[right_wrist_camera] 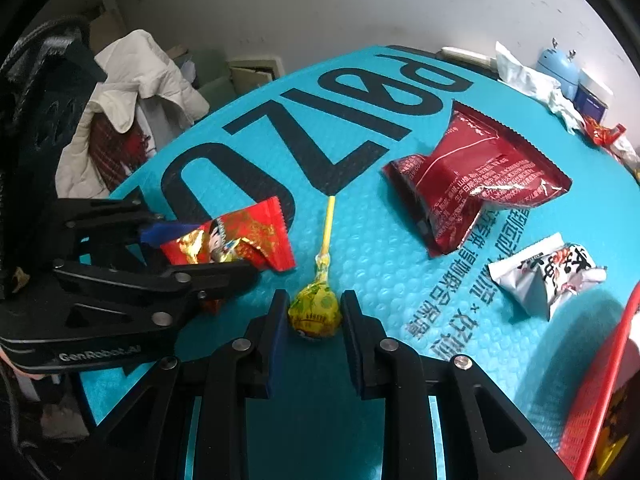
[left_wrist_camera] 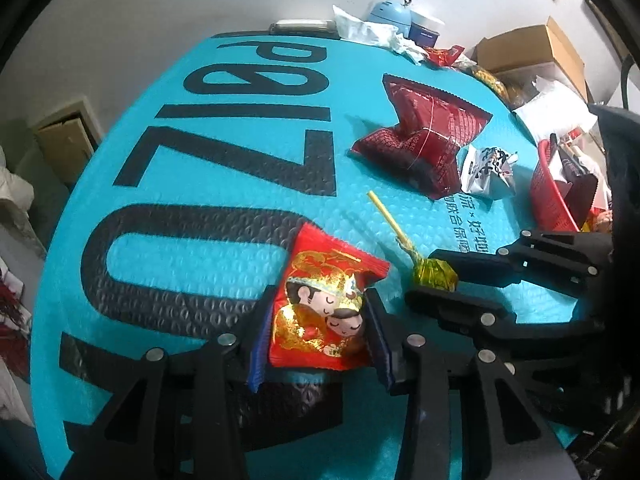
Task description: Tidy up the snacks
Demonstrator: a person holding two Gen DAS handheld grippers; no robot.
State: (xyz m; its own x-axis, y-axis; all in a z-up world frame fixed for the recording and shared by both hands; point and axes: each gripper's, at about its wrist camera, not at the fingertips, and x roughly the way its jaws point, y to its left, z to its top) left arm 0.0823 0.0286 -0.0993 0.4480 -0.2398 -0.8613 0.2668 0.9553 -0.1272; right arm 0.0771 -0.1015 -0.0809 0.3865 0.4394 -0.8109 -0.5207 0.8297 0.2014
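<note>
My left gripper (left_wrist_camera: pixel 318 326) has its jaws clamped on a red-and-gold candy packet (left_wrist_camera: pixel 320 304) printed with a cartoon couple; my right gripper (right_wrist_camera: pixel 314 316) pinches a yellow-wrapped lollipop (right_wrist_camera: pixel 315 312) over the teal counter (right_wrist_camera: pixel 360 400). "GenRobot.AI" marks one gripper.

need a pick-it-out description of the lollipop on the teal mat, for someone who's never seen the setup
Start at the teal bubble mat with its big black letters, then find the dark red snack bag near its middle. Nearer the camera, the lollipop lies gripped at its head by the right gripper. It is the only snack with a stick, pale yellow, under a round yellow-green wrapper; the red candy packet beside it is flat.
</note>
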